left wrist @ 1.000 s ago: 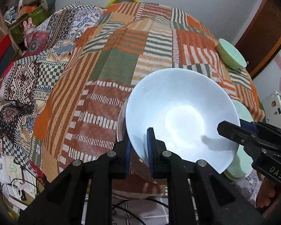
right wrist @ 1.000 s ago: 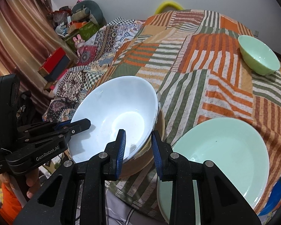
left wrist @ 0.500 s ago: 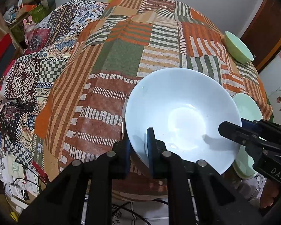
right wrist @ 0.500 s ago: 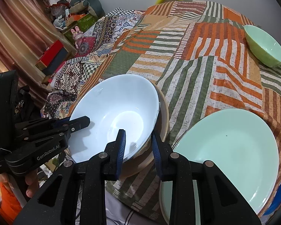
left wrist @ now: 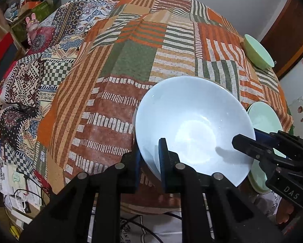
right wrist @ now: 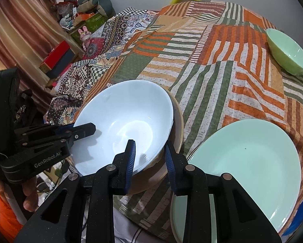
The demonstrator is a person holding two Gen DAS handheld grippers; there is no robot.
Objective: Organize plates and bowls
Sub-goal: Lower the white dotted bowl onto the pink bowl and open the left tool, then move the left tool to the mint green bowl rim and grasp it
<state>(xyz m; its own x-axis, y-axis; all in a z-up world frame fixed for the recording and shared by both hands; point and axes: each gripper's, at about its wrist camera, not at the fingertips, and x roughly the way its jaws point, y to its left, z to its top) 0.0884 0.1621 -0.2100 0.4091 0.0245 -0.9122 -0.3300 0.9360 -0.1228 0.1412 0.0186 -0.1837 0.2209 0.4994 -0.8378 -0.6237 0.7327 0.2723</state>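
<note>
The pale blue bowl is gripped at its near rim by the left gripper, fingers nearly closed on it, and is nested in a tan bowl on the patchwork-covered bench. The right gripper has just been opening (rim between its fingers, pads apart from it), beside the green plate.

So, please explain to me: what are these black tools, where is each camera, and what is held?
No robot: a person holds a two-finger gripper in each hand, each carrying a camera. One picture looks from the left gripper, jaws shut on a white bowl at its rim; the other from the right gripper, jaws just opened slightly around another part of the rim. The white bowl sits in a brown bowl on a patterned cloth, near a green plate and a green bowl.
</note>
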